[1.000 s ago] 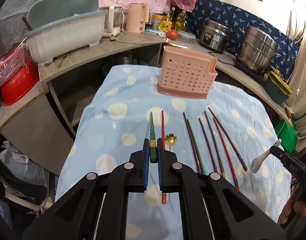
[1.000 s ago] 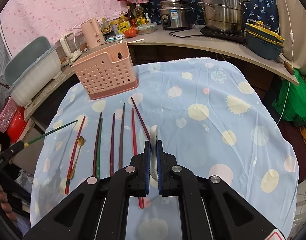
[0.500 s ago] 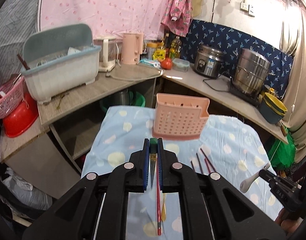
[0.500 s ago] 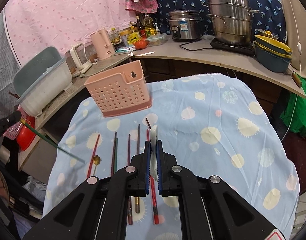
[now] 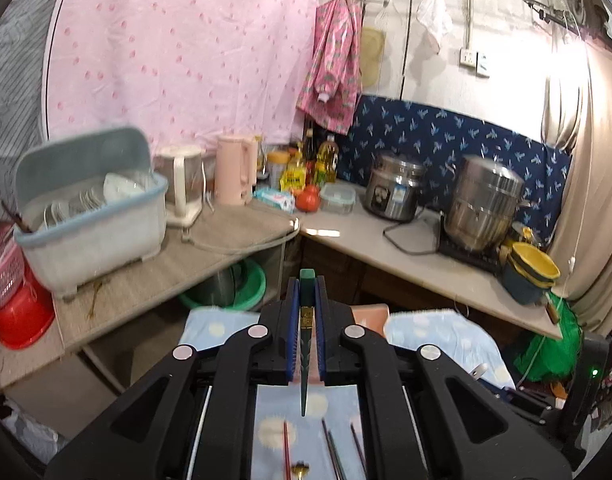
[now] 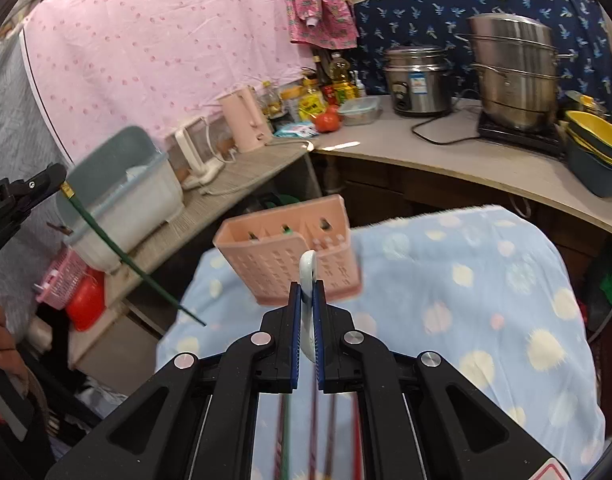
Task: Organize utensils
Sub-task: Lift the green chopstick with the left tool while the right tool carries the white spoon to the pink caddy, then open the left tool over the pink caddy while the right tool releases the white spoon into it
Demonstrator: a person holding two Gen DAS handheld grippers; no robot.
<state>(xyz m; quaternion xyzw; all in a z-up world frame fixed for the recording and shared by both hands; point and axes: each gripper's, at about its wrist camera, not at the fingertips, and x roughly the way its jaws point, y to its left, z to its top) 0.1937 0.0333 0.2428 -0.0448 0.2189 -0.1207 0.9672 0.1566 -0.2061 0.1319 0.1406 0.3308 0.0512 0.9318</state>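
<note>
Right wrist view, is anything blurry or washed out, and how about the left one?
Right wrist view: the pink holder and the chopsticks on the cloth are smeared by motion. Left wrist view: glare bleaches the wall at upper right; the dish bin looks soft.

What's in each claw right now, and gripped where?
Left claw: green chopstick, pinched near its thick top end. Right claw: white spoon, pinched across its handle.

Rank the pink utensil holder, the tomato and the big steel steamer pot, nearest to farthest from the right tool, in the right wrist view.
1. Pink utensil holder, just ahead of the right tool, on the blue cloth.
2. Tomato, on the back counter, centre.
3. Steel steamer pot, far right corner.
</note>
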